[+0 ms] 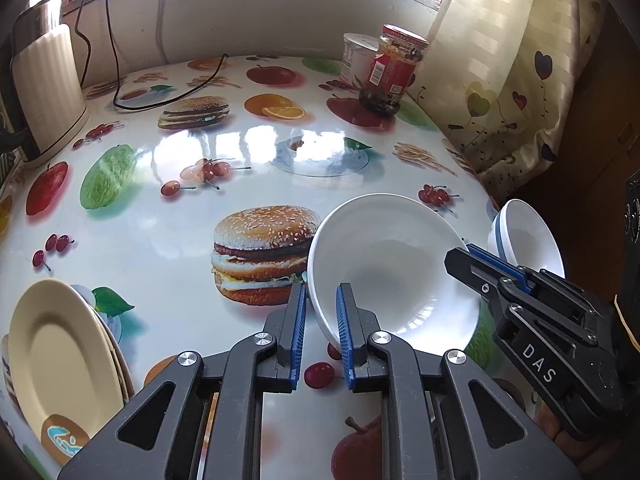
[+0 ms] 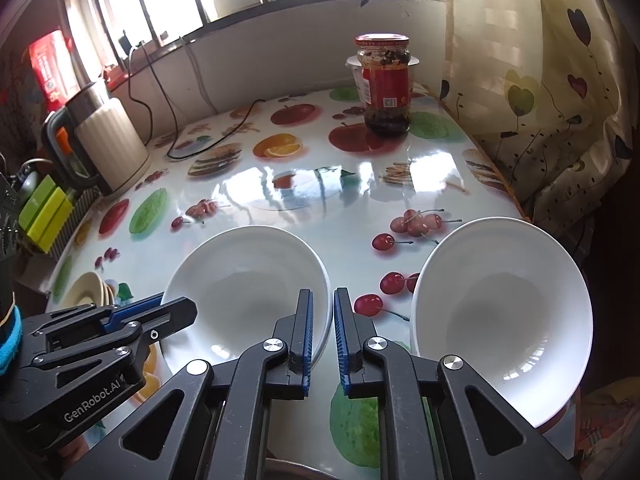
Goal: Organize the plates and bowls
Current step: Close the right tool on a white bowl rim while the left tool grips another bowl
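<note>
A white bowl (image 1: 392,264) (image 2: 244,284) sits low over the fruit-print table (image 1: 160,240), tilted toward me. My left gripper (image 1: 322,320) is closed on its left rim, which runs between the blue pads. My right gripper (image 2: 322,320) pinches the opposite rim; its tip shows in the left wrist view (image 1: 464,258). The left gripper (image 2: 176,312) appears at the bowl's left edge in the right wrist view. A second white bowl (image 2: 500,320) (image 1: 524,236) with a blue stripe outside stands at the table's right edge. Stacked cream plates (image 1: 64,340) (image 2: 86,292) lie at the near left.
A red-labelled jar (image 1: 394,72) (image 2: 386,84) and a white tub (image 1: 356,58) stand at the far right. A cream kettle (image 1: 44,84) (image 2: 108,140) with a black cable (image 1: 120,80) is at the far left. A curtain (image 2: 540,120) hangs along the right table edge.
</note>
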